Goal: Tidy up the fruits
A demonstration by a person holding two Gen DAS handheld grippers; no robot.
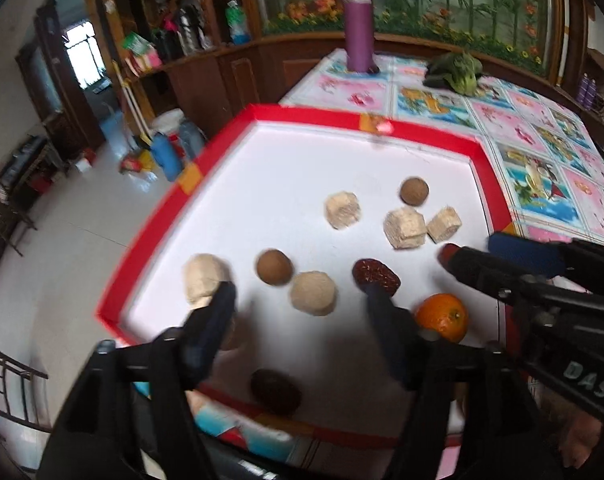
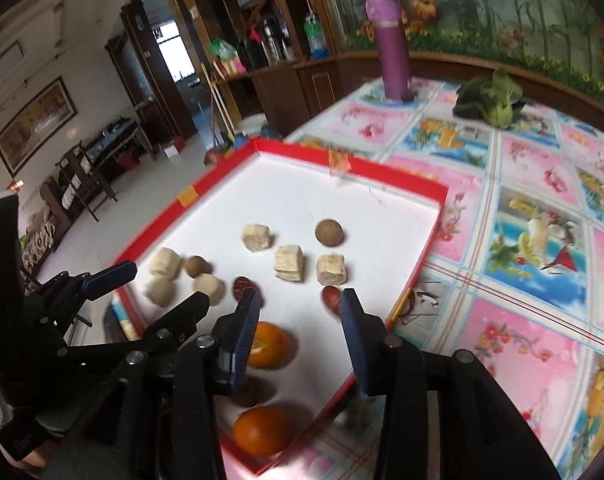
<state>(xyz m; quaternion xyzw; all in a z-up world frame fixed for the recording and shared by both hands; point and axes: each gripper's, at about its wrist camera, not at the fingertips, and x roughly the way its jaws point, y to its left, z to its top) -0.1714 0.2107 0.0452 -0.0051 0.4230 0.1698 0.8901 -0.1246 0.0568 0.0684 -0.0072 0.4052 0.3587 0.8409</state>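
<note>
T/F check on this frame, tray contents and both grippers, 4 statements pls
1. The red-rimmed tray holds two oranges. True.
2. The left gripper is clamped on an orange. False: its jaws stand open with nothing between them.
3. The purple bottle stands inside the tray. False: it stands on the patterned tablecloth beyond the tray.
4. The right gripper holds nothing. True: its jaws are apart, over the tray.
</note>
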